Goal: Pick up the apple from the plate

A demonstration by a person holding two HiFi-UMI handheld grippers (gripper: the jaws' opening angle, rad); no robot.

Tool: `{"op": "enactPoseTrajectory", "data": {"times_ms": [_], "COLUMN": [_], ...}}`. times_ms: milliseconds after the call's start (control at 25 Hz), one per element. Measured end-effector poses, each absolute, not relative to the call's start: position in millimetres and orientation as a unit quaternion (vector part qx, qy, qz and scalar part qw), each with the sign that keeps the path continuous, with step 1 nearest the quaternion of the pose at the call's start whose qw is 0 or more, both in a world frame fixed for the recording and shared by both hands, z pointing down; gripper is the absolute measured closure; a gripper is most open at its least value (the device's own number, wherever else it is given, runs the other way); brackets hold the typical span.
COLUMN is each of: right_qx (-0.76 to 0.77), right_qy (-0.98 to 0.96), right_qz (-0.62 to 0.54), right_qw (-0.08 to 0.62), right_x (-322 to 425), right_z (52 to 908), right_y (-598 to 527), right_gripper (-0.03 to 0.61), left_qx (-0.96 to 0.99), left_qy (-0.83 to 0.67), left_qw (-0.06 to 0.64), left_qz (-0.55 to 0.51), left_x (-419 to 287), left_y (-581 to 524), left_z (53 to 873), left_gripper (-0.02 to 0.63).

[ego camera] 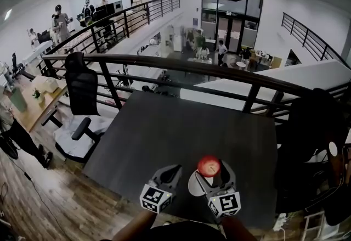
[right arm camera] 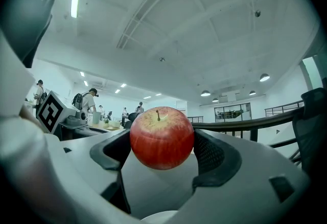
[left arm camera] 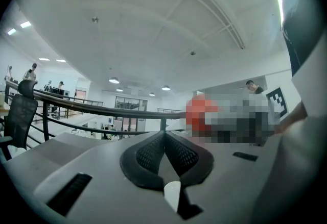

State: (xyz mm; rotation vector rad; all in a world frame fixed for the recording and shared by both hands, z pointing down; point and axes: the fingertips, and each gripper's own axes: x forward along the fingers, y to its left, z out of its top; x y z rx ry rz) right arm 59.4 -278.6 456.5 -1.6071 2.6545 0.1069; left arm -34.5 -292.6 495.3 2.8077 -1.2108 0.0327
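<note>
Gripping the apple (right arm camera: 162, 138) across its middle with the right gripper (ego camera: 211, 175), just above the plate (ego camera: 193, 186). Idling alongside with the left gripper (left arm camera: 166, 154), pinched closed, empty. Probably firm, smooth, fairly heavy: slippery, bruisable, best squeezed gently at the widest girth.

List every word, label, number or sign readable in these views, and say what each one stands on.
No word, number or brand can be read anywhere.
Cube on the left gripper: black-and-white square markers only, no letters.
Cube on the right gripper: the same.
The apple: no sticker shows.
Far walls and desks: any signs there are too small to read.
</note>
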Motion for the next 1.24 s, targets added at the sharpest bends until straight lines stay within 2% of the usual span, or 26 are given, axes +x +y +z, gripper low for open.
{"op": "enactPoseTrajectory", "data": {"times_ms": [400,1240], "right_qx": [-0.528,-0.537], "right_qy": [0.843,0.838], "right_qz": [0.102,0.092], "right_qw": [0.018,0.015], "right_x": [56,67], "right_z": [443,454], "right_y": [-275,-278], "right_gripper": [0.178,0.178], "left_qx": [0.916,0.917], "left_qy": [-0.399,-0.396], "left_qw": [0.046,0.04], "left_qz": [0.007,0.016], "left_x": [-41,-31], "left_y": [-291,-289], "left_z": [497,503], "left_gripper": [0.591,0.591]}}
